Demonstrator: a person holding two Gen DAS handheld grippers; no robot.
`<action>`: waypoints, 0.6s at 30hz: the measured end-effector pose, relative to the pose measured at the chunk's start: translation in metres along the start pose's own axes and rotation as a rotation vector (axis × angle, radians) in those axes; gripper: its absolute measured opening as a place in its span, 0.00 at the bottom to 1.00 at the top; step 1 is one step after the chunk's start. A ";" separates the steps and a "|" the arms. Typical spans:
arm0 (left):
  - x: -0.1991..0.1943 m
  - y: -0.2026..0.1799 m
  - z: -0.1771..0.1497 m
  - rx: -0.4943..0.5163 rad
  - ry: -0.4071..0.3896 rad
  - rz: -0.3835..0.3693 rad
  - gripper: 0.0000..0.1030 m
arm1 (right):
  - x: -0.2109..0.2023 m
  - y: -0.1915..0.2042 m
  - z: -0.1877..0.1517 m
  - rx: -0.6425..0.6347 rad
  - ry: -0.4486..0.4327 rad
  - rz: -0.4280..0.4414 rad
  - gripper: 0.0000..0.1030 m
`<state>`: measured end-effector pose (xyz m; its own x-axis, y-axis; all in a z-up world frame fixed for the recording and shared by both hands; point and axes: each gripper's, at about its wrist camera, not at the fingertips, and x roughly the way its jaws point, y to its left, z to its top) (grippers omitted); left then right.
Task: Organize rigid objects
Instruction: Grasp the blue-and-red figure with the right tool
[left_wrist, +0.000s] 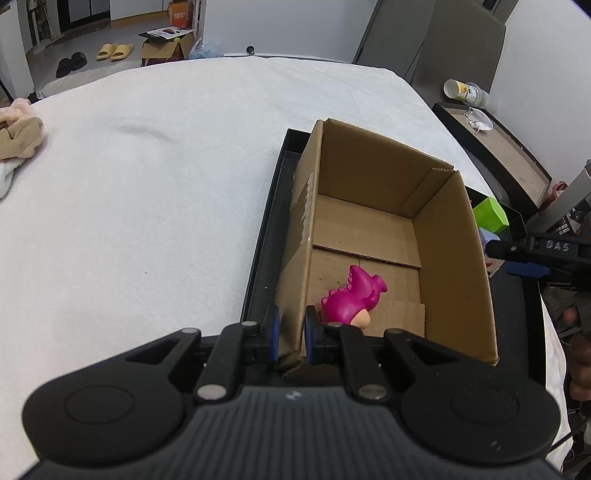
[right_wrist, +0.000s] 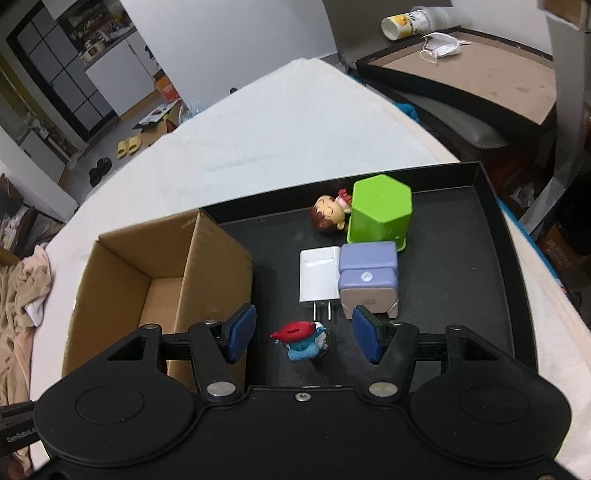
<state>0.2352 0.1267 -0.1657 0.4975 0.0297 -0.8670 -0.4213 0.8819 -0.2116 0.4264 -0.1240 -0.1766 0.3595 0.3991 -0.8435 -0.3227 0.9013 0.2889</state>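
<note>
A cardboard box (left_wrist: 454, 236) stands in a black tray (left_wrist: 266, 243) on a white cloth. A pink dinosaur toy (left_wrist: 351, 299) lies inside the box. My left gripper (left_wrist: 291, 332) is shut on the box's near left wall. My right gripper (right_wrist: 303, 336) is open above the tray (right_wrist: 461, 266), with a small blue and red figure (right_wrist: 303, 341) between its fingers, untouched. Beyond it lie a white charger (right_wrist: 319, 275), a lilac block (right_wrist: 369, 277), a green hexagonal container (right_wrist: 380, 212) and a doll figure (right_wrist: 330, 214). The box also shows in the right wrist view (right_wrist: 218, 266).
Crumpled beige cloths (left_wrist: 16, 144) lie at the table's left edge. A side table (right_wrist: 469, 74) with a cup (right_wrist: 406, 22) and a face mask (right_wrist: 441, 44) stands at the right. A chair back (left_wrist: 443, 44) is behind the table.
</note>
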 end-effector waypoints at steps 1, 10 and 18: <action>0.000 0.001 0.000 -0.003 0.001 -0.003 0.12 | 0.003 0.001 -0.001 -0.005 0.006 -0.003 0.56; 0.001 0.001 0.000 -0.005 0.002 -0.006 0.12 | 0.022 0.006 -0.008 -0.073 0.045 -0.008 0.55; 0.003 -0.001 0.000 -0.007 0.004 0.005 0.12 | 0.026 0.015 -0.014 -0.127 0.064 -0.027 0.36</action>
<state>0.2366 0.1262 -0.1681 0.4921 0.0322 -0.8699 -0.4290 0.8785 -0.2102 0.4189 -0.1023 -0.2005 0.3145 0.3599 -0.8784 -0.4232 0.8814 0.2097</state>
